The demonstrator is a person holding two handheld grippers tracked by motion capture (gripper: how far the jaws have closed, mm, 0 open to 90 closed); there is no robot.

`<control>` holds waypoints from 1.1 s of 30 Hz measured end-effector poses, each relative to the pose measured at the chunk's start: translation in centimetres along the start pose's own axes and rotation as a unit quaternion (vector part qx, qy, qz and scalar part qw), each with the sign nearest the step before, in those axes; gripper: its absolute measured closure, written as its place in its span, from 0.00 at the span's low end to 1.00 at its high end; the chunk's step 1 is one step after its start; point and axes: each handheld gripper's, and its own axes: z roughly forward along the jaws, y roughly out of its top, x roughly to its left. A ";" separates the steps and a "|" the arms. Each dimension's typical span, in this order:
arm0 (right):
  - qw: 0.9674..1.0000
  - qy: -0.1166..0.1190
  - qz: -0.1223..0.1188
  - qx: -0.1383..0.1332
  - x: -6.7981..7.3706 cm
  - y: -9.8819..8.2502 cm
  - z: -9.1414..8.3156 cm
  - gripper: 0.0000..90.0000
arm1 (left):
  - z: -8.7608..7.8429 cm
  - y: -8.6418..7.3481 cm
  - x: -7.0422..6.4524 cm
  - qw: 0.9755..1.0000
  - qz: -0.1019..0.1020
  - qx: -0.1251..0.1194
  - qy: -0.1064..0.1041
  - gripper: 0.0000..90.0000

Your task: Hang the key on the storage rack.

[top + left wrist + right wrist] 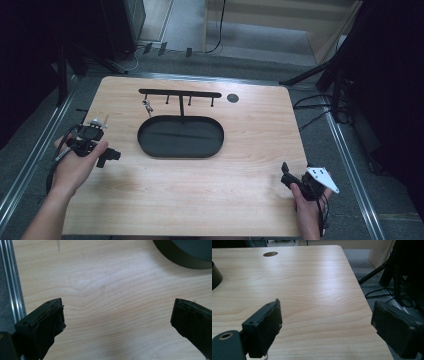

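While both claws stand wide and empty, the keys (pixel 147 106) hang from the leftmost hook of the black rack (pixel 180 93) above its oval tray (pixel 181 136); the left claw (pixel 106 156) rests nearest them on the desk (pixel 240 200), the right claw (pixel 286 175) waiting well apart.

The right gripper (pixel 325 330) rises from the bottom of the frame with its two black jaws standing wide apart, nothing between them but bare wood. The wooden table (pixel 312 290) runs from the lower edge to the upper left, its rounded corner at top centre. A round hole (pixel 270 254) sits in it at upper left. At the far left edge a black tray (pixel 215 276) curves in. Beyond the table's right edge lie grey floor (pixel 359 257), black stand legs (pixel 374 272) and cables (pixel 377 293).
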 end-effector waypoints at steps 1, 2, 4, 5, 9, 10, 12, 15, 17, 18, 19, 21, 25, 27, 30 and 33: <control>1.000 0.000 0.000 0.000 0.0 0.0 0.0 0.11 | 0.3 -0.3 0.1 1.000 -0.006 -0.004 -0.001 0.00; 1.000 -0.001 0.000 0.000 0.0 0.0 0.0 0.11 | 0.7 -0.9 0.2 1.000 -0.016 -0.014 -0.005 0.00; 1.000 -0.001 0.000 0.000 0.0 0.0 0.0 0.11 | 1.2 -1.8 0.4 0.999 -0.028 -0.029 -0.008 0.00; 1.000 -0.001 0.000 0.000 0.0 0.0 0.0 0.11 | 1.4 -2.1 0.5 0.999 -0.035 -0.039 -0.011 0.00; 1.000 -0.001 -0.001 0.001 0.0 0.0 0.0 0.11 | 1.6 -4.0 0.6 0.993 -0.061 -0.094 -0.036 0.00; 1.000 -0.001 -0.001 0.001 0.0 0.0 0.0 0.11 | 1.7 -4.6 0.7 0.991 -0.065 -0.110 -0.039 0.00; 1.000 -0.002 -0.001 0.001 0.0 0.0 0.0 0.11 | 1.9 -5.3 0.8 0.989 -0.066 -0.130 -0.039 0.00; 1.000 -0.002 -0.003 0.001 0.0 0.0 0.0 0.11 | 2.2 -6.9 0.9 0.979 -0.084 -0.178 -0.046 0.00; 1.000 -0.002 -0.004 0.001 0.0 0.0 0.0 0.11 | 2.4 -7.9 1.1 0.972 -0.091 -0.210 -0.045 0.00; 1.000 -0.002 -0.005 0.002 0.0 0.0 0.0 0.11 | 2.3 -8.5 1.2 0.967 -0.090 -0.233 -0.045 0.00; 1.000 -0.003 -0.005 0.002 0.0 0.0 0.0 0.11 | 2.3 -9.1 1.3 0.961 -0.090 -0.257 -0.046 0.00; 1.000 -0.004 -0.005 0.002 0.0 0.0 0.0 0.11 | 2.4 -10.3 1.4 0.950 -0.087 -0.295 -0.044 0.00; 1.000 -0.007 -0.007 0.003 0.1 0.0 0.1 0.11 | 3.4 -12.3 1.6 0.936 -0.097 -0.337 -0.035 0.00; 1.000 -0.007 -0.006 0.004 0.1 0.0 0.1 0.11 | 3.1 -12.7 1.9 0.927 -0.102 -0.357 -0.053 0.00; 1.000 -0.009 -0.008 0.005 0.2 0.0 0.1 0.11 | 3.2 -12.8 1.8 0.923 -0.101 -0.368 -0.054 0.00; 1.000 -0.011 -0.012 0.007 0.2 0.0 0.2 0.11 | 3.3 -12.6 1.2 0.925 -0.082 -0.368 -0.037 0.00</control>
